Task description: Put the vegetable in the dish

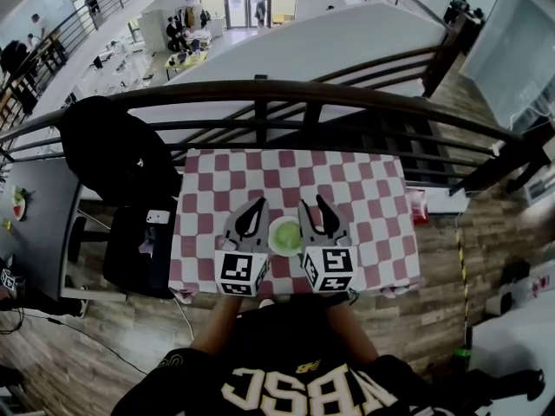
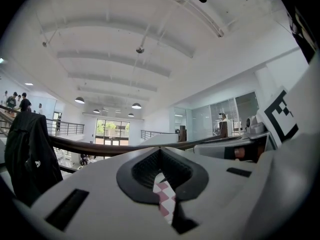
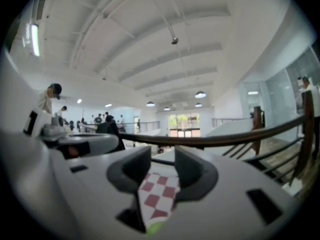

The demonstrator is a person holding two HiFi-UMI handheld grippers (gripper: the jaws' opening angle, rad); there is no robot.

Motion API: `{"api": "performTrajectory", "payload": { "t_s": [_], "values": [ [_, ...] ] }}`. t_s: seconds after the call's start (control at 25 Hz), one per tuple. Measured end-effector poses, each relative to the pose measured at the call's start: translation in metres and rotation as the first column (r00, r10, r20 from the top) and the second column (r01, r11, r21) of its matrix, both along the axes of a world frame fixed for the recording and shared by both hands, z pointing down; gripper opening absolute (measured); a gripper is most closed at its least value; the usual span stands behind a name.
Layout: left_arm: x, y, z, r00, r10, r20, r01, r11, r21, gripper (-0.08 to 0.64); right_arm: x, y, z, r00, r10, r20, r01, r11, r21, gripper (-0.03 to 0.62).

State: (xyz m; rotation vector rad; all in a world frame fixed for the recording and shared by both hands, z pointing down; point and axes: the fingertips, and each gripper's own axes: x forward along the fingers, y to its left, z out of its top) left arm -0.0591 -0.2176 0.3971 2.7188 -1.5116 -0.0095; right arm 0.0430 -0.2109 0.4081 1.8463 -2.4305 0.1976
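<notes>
Beyond the person's black jersey (image 1: pixel 286 380), the left gripper (image 1: pixel 253 208) hung with jaws pressed together and empty, the right gripper (image 1: pixel 313 204) was closing its parted jaws on nothing, and between them the green vegetable (image 1: pixel 284 233) lay in the dish (image 1: pixel 270 242) on the checked tablecloth (image 1: pixel 364 189).

Black jersey (image 1: pixel 286 386) with cream lettering; grey hand-held grippers (image 1: pixel 253 208) (image 1: pixel 313 203) bearing square-marked cubes (image 1: pixel 242 273) (image 1: pixel 330 269)

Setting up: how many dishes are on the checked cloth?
1. The dish sits near the front edge of the cloth, about midway across. None seems hidden.
</notes>
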Motion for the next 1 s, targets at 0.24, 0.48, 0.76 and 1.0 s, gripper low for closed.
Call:
{"api": "performTrajectory", "payload": {
  "t_s": [0.24, 0.48, 0.76, 1.0],
  "values": [
    [0.000, -0.001, 0.001, 0.999, -0.006, 0.032, 0.005, 1.000, 0.024, 0.018, 0.002, -0.001, -0.008, 0.999, 0.033, -0.008, -0.032, 0.998, 0.045, 0.067],
    [-0.003, -0.007, -0.003, 1.000, -0.018, 0.023, 0.017, 0.999, 0.036, 0.018, 0.004, -0.006, -0.004, 0.998, 0.061, 0.013, -0.061, 0.998, 0.023, 0.018],
    [-0.001, -0.009, -0.002, 1.000, -0.022, 0.014, 0.021, 0.999, 0.037, 0.018, 0.001, -0.012, -0.006, 0.999, 0.048, -0.006, -0.048, 0.999, 0.025, 0.017],
    [-0.004, -0.009, -0.005, 0.999, -0.033, 0.007, 0.032, 0.997, 0.071, 0.018, 0.004, -0.013, -0.002, 0.998, 0.064, -0.003, -0.064, 0.998, 0.018, 0.017]
  ]
}}
